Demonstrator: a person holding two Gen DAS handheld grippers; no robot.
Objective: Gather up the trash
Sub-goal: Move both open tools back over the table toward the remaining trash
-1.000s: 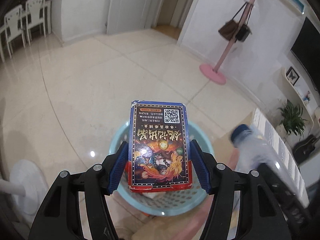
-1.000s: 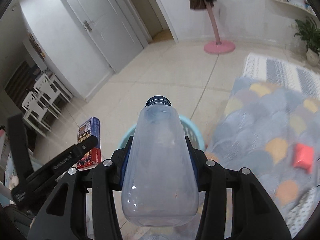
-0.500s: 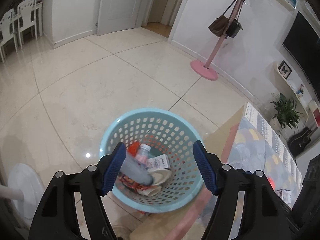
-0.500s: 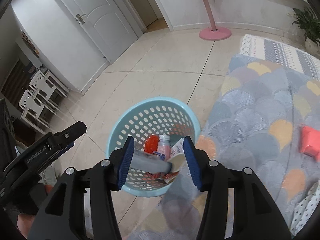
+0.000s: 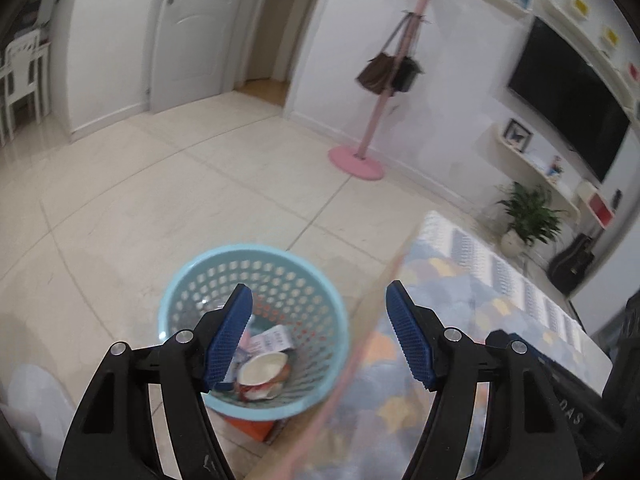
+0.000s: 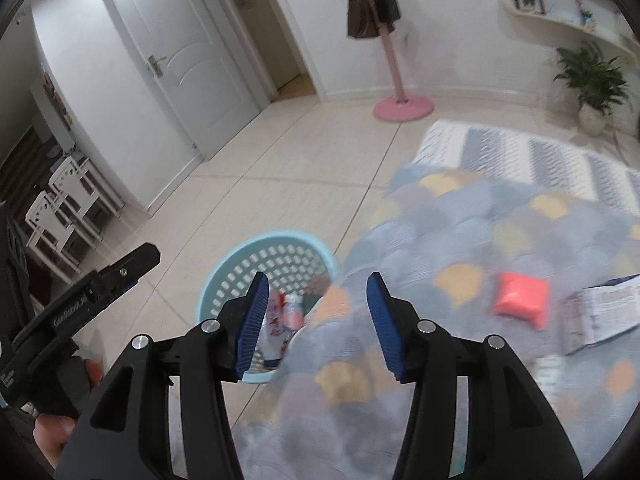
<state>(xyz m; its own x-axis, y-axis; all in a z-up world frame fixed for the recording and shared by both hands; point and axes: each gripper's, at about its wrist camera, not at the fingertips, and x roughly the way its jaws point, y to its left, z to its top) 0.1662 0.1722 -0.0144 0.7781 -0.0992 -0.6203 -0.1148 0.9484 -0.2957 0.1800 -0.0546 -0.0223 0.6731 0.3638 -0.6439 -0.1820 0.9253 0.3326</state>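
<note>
A light blue perforated basket (image 5: 192, 280) stands on the tiled floor beside the table edge and holds several pieces of trash, among them a white cup (image 5: 262, 372) and a small carton (image 5: 272, 338). It also shows in the right wrist view (image 6: 224, 276). My left gripper (image 5: 318, 336) is open and empty above the basket. My right gripper (image 6: 316, 320) is open and empty over the table edge. On the patterned tablecloth (image 6: 460, 232) lie a red packet (image 6: 520, 298) and a printed box (image 6: 604, 312).
A pink coat stand (image 5: 356, 160) with bags stands by the far wall. A potted plant (image 5: 528, 216) and a TV (image 5: 568, 92) are at the right. White chairs (image 6: 64, 204) stand at the left. An orange thing (image 5: 252, 428) lies under the basket.
One second ago the left gripper held a printed box and the right a clear bottle. Both let go over the basket, and both grippers have since moved to the right.
</note>
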